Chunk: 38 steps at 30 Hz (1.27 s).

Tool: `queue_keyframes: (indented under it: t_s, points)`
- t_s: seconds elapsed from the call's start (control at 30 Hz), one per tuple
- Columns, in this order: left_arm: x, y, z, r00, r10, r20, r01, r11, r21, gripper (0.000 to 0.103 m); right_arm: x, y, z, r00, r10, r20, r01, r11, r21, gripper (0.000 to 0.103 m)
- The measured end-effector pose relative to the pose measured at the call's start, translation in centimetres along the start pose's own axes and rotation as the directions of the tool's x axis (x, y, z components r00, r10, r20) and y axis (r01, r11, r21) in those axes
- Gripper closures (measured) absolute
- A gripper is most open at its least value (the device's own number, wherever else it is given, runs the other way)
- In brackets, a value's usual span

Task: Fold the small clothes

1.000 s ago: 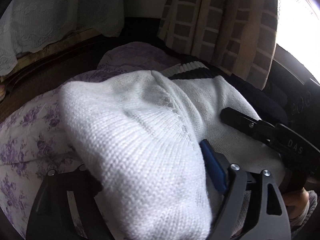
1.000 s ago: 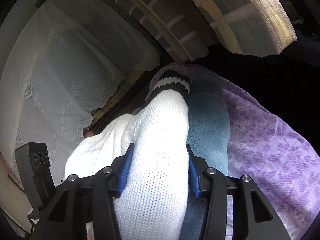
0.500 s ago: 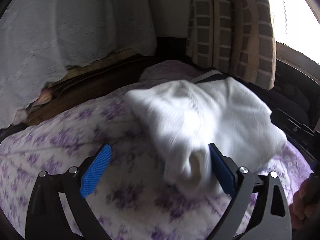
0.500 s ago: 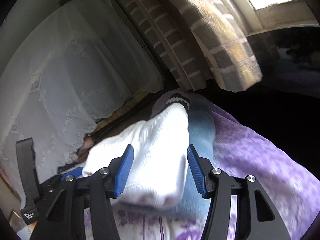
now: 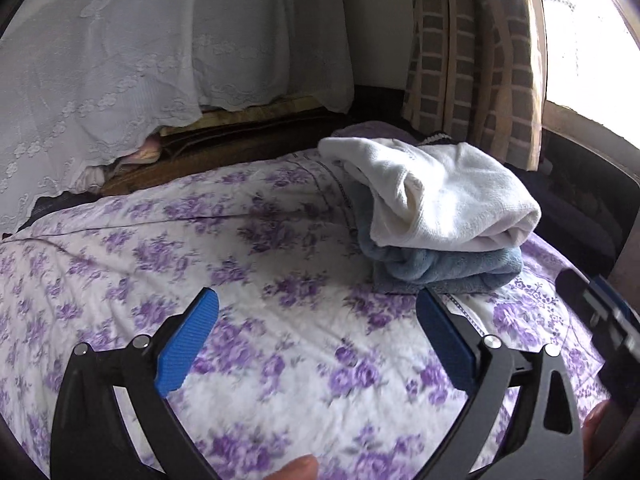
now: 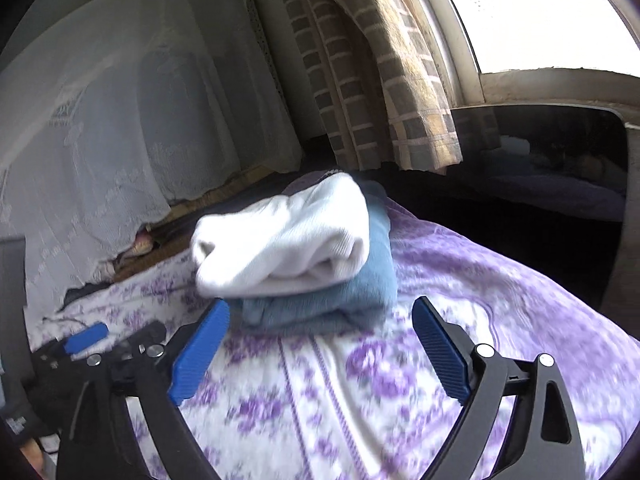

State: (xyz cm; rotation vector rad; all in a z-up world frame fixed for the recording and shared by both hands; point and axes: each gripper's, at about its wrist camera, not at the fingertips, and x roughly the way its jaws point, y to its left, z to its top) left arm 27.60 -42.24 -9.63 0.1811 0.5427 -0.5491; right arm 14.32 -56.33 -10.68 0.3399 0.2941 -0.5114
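White knitted garment (image 5: 440, 192) is laid folded on top of a folded blue garment (image 5: 440, 266), and this stack is seen on the far side of the floral bedspread (image 5: 200, 248). Beside the stack, the left gripper (image 5: 316, 344) and the right gripper (image 6: 320, 350) are held with jaws still opening, already wide, and nothing is caught between them. The loose top fold could be slid off if the stack is bumped. Its striped cuff is mostly hidden behind the stack.
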Motion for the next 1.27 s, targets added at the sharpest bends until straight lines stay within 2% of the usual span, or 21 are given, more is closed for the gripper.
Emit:
queue_keyframes:
  t_s: [0.17, 0.4, 0.57, 0.77, 1.0, 1.27]
  points:
    - [-1.7, 0.1, -0.9, 1.000, 0.001, 0.019, -0.001, 1.000, 0.025, 0.005, -0.8, 1.7, -0.9, 0.999, -0.025, 0.036, 0.028, 0.997, -0.078, 0.005]
    - [-2.3, -0.3, -0.9, 1.000, -0.006, 0.030, 0.005, 0.999, 0.041, 0.005, -0.6, 0.6, -0.8, 1.000, -0.004, 0.025, 0.004, 1.000, -0.026, 0.005]
    - [-1.8, -0.1, -1.0, 1.000, -0.022, 0.009, 0.022, 0.999, 0.026, 0.005, -0.4, 0.6, -0.8, 1.000, -0.001, 0.021, 0.001, 1.000, -0.029, 0.005]
    - [-2.3, 0.3, -1.0, 0.999, -0.015, 0.037, 0.014, 1.000, 0.005, 0.005, -0.5, 0.7, -0.8, 1.000, 0.000, 0.029, 0.000, 1.000, -0.031, 0.005]
    - [-2.3, -0.2, -0.9, 0.999, -0.008, 0.035, 0.007, 0.999, 0.032, 0.005, -0.5, 0.7, -0.8, 0.999, 0.000, 0.033, 0.001, 0.999, -0.033, 0.005]
    - [-2.2, -0.2, -0.9, 0.999, -0.015, 0.034, 0.014, 1.000, 0.022, 0.005, -0.7, 0.9, -0.7, 0.999, 0.000, 0.033, 0.001, 0.999, -0.036, 0.005]
